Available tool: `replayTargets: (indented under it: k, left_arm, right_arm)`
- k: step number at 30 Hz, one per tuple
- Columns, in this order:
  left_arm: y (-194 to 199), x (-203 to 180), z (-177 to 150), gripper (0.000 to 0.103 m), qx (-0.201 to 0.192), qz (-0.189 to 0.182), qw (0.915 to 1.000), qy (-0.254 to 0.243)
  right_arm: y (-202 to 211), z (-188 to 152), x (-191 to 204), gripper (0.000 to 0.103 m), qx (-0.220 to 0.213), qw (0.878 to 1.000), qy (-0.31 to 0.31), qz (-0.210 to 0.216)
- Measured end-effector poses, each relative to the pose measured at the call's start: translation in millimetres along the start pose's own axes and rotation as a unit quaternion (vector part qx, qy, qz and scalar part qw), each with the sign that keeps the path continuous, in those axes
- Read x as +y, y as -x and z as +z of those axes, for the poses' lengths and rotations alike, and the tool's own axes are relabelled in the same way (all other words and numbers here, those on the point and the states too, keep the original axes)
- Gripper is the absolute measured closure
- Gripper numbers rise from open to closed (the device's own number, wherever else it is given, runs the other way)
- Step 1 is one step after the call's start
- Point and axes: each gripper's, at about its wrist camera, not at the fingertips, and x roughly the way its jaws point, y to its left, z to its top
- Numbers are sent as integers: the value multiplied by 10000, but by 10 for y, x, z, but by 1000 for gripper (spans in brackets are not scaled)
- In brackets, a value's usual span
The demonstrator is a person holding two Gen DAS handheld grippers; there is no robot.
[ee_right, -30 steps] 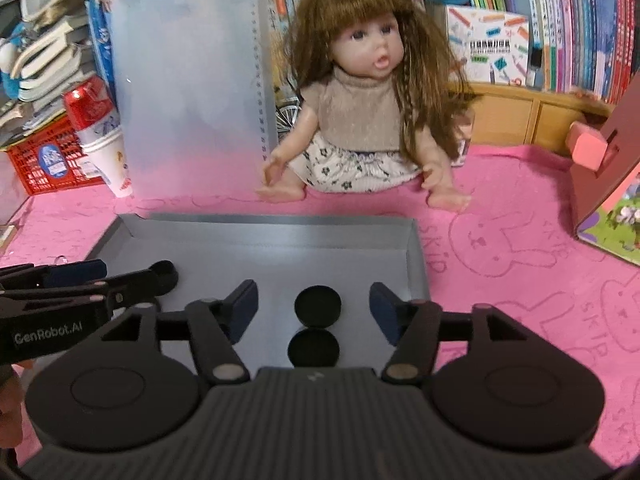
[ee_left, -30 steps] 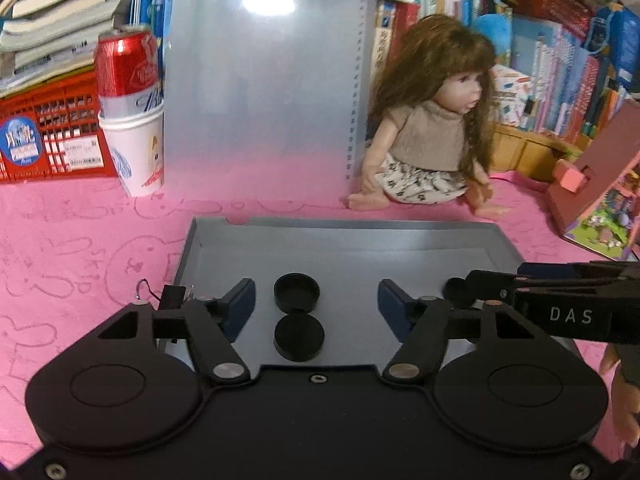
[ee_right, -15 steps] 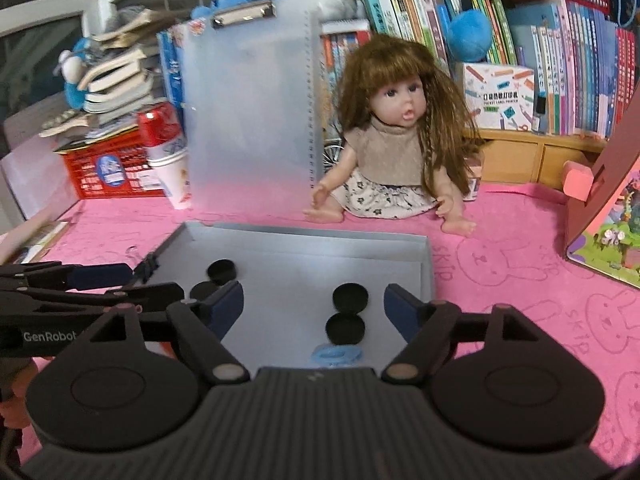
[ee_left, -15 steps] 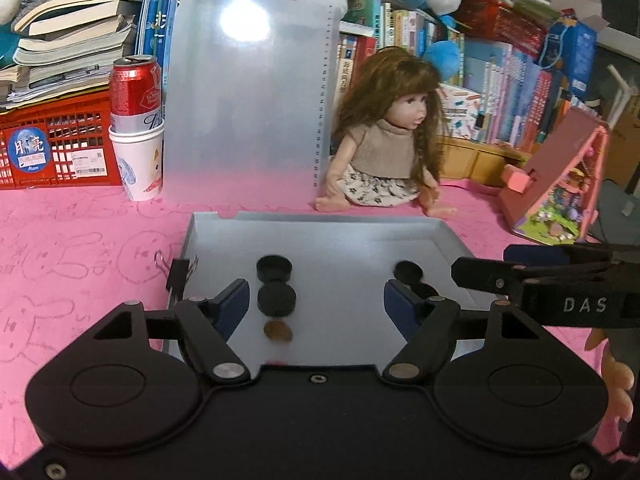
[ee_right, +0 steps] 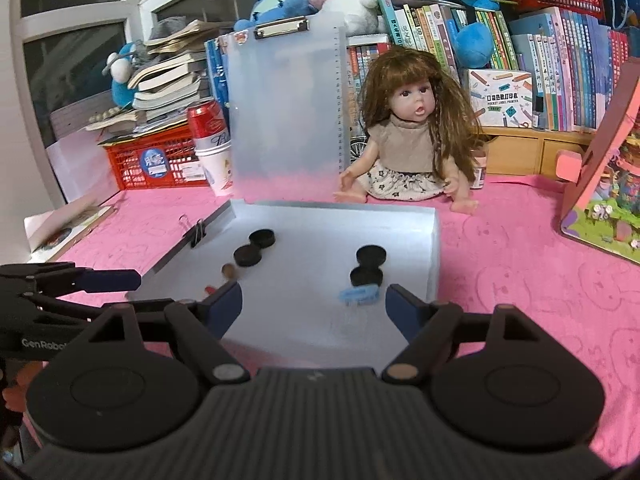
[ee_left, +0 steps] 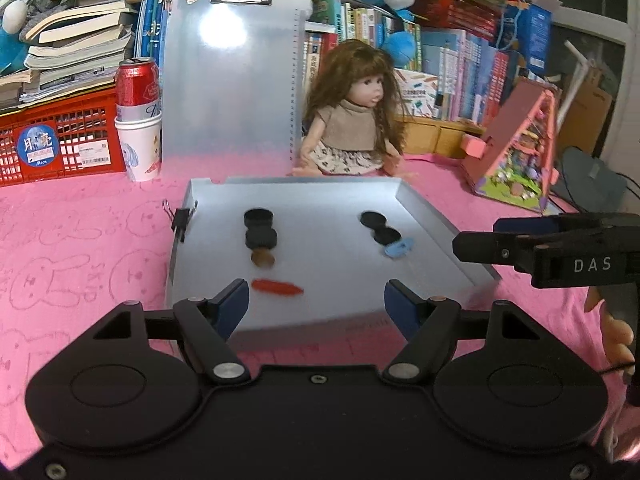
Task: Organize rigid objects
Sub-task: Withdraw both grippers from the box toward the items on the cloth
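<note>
Left gripper (ee_left: 316, 300) jaws apart, nothing held; right gripper (ee_right: 314, 300) same, wide, empty. Grey tray (ee_left: 436, 220) ahead of both. Inside: black discs (ee_left: 260, 228) fwd of left gripper w/ brown bit and orange piece (ee_left: 276, 287) just beyond its tips; second disc pair (ee_right: 368, 264), blue piece (ee_right: 358, 294) just ahead of right gripper. Discs look stiff, light, low (likely slippery on smooth floor): pinch across rim. Tray walls hem far and side edges; near side open, centre roomy.
</note>
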Motion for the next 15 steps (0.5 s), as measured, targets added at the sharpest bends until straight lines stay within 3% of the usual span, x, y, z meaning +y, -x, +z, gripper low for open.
replayTargets:
  k: [15]
  left_arm:
    - [256, -163, -475, 29, 145, 35, 9994, -299]
  right_arm:
    - [286, -341, 211, 15, -8, 9979, 648, -27]
